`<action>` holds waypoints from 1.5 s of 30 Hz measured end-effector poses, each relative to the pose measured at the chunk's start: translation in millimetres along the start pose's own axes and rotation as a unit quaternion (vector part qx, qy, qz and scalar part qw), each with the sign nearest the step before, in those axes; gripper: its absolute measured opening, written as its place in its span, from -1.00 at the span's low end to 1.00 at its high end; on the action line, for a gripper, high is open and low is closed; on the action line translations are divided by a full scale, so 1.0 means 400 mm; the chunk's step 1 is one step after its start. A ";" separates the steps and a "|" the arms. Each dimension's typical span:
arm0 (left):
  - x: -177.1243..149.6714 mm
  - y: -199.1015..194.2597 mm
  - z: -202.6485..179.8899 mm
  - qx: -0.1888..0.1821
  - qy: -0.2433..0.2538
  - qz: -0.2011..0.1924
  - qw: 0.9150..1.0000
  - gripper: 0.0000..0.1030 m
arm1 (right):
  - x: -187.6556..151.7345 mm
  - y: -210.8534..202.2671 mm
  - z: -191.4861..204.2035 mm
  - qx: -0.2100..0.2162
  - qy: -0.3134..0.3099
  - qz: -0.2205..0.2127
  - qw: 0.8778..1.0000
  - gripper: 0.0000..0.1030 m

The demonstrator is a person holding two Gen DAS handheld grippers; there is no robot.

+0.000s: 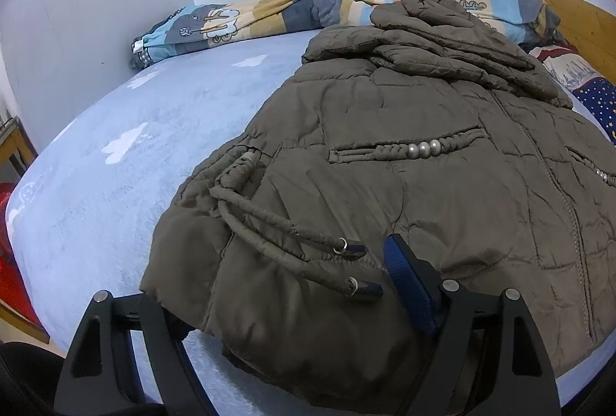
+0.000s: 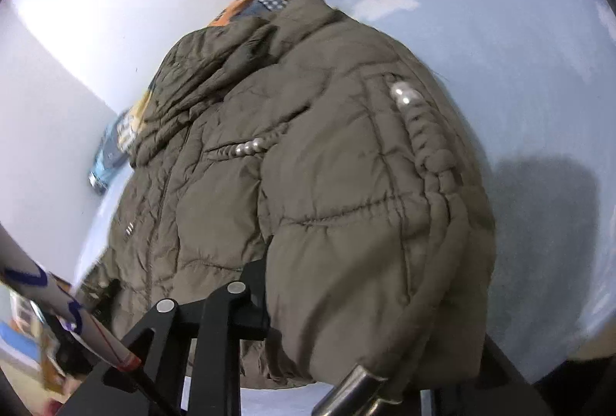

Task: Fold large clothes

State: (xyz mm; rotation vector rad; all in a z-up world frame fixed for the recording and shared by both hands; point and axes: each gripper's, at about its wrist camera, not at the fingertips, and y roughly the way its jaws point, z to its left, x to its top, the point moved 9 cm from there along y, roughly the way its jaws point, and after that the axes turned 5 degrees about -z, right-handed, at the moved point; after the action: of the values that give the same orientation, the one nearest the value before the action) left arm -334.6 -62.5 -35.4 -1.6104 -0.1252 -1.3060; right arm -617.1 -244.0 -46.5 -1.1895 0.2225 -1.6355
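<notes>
Straddling hem corner of olive quilted puffer jacket [image 1: 404, 161] near bed's front edge with left gripper [image 1: 292, 304] gaping; clamping opposite hem corner with right gripper [image 2: 308, 304]; jacket's length running away toward far wall.

Black hand-held gripper [image 1: 277, 304], blue pads [image 1: 408, 285], silver pivot pins [image 1: 450, 286]
</notes>
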 end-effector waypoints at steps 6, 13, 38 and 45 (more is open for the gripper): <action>-0.003 0.000 0.000 0.004 0.004 0.000 1.000 0.58 | -0.003 0.014 -0.014 0.003 0.014 0.008 1.000 -0.43; -0.003 0.001 -0.004 0.012 0.013 0.000 1.000 0.58 | -0.006 0.017 -0.024 0.003 0.021 0.009 1.000 -0.33; -0.003 0.002 -0.007 0.018 0.020 0.000 1.000 0.57 | -0.008 0.012 -0.022 -0.004 0.012 0.007 1.000 -0.30; -0.003 0.001 -0.008 0.019 0.021 -0.001 1.000 0.57 | -0.008 0.016 -0.020 -0.005 0.010 0.010 1.000 -0.30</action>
State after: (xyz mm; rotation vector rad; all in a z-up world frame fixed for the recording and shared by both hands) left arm -336.8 -64.5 -36.8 -1.5506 -0.1246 -1.3304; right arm -619.6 -247.3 -56.3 -1.1763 0.2553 -1.6315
